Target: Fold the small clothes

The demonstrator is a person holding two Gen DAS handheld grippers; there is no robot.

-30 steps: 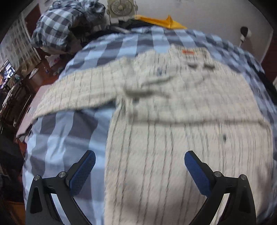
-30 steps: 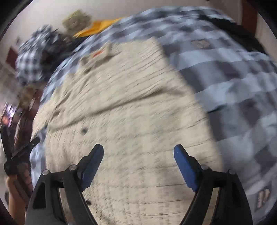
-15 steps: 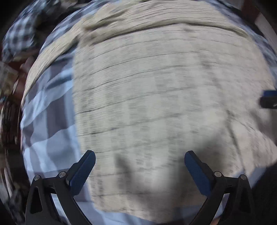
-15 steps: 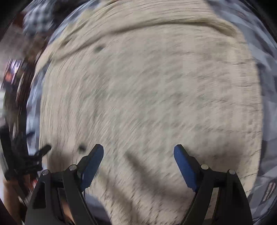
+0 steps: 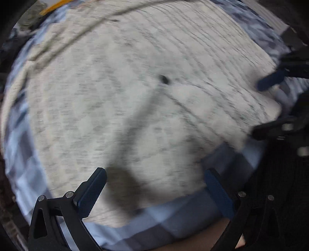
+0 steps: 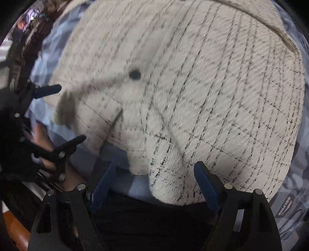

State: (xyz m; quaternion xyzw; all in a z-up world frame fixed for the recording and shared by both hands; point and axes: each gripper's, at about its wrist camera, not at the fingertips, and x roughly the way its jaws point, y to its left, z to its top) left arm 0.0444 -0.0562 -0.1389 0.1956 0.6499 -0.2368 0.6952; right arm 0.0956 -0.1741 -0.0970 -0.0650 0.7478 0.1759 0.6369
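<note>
A home bedroom, by the look of it. Under both claws a blue-and-grey checked bedsheet [image 5: 29, 173] covers a soft bed, with a cream checked shirt [image 6: 193, 86] spread flat on it. Beyond the left claw, at the bed's far edge, lies something yellow [image 5: 55, 5], blurred.

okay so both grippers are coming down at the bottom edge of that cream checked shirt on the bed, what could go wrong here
1. The cream shirt lies flat on the blue checked bedsheet. The open right gripper or left gripper may pinch the sheet along with the hem.
2. Near the right gripper the hem is bunched and split into flaps, so it may catch only one layer and the fold would skew.
3. Both views are blurred, so the grippers might land unevenly on the hem.
</note>
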